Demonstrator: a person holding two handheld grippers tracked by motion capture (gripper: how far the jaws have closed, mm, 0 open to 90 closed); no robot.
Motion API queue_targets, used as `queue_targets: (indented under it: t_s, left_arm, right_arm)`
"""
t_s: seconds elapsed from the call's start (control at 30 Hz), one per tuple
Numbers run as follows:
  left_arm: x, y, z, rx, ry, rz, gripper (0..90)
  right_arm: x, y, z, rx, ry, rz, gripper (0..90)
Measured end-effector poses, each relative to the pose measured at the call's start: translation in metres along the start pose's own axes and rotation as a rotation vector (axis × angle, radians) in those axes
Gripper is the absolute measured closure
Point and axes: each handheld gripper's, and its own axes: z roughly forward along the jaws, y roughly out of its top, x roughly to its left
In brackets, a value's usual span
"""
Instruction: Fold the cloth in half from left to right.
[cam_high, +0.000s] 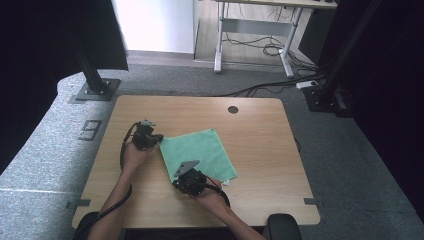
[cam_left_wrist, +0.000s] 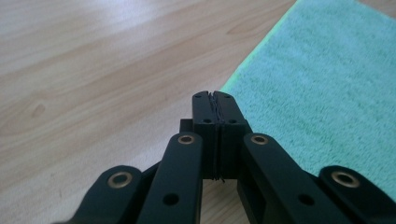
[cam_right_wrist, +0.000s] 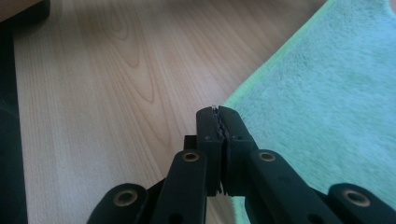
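I am holding my right gripper (cam_high: 176, 176) nearest me, its jaws pressed fully together at the near corner of the green cloth (cam_high: 200, 152); whether cloth is pinched I cannot tell. Farther off, my left gripper (cam_high: 161, 138) is sitting closed tight at the cloth's far-left corner on the wooden table (cam_high: 260, 130).

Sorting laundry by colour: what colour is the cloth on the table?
Mint green cloth, with a brighter green edge; clearest in the right gripper view.

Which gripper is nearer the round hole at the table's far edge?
Left. The left gripper sits at the green cloth's far-left corner, closer to the hole. The right gripper is at the cloth's near-left corner, farther from it.
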Motion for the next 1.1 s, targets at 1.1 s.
queue_targets:
  t_s: [1.1]
  left_arm:
    - [-0.066,0.078,0.052,-0.055,-0.027,0.143,88.4]
  right_arm:
    - [-0.063,-0.056,-0.076,-0.047,-0.208,0.142,87.2]
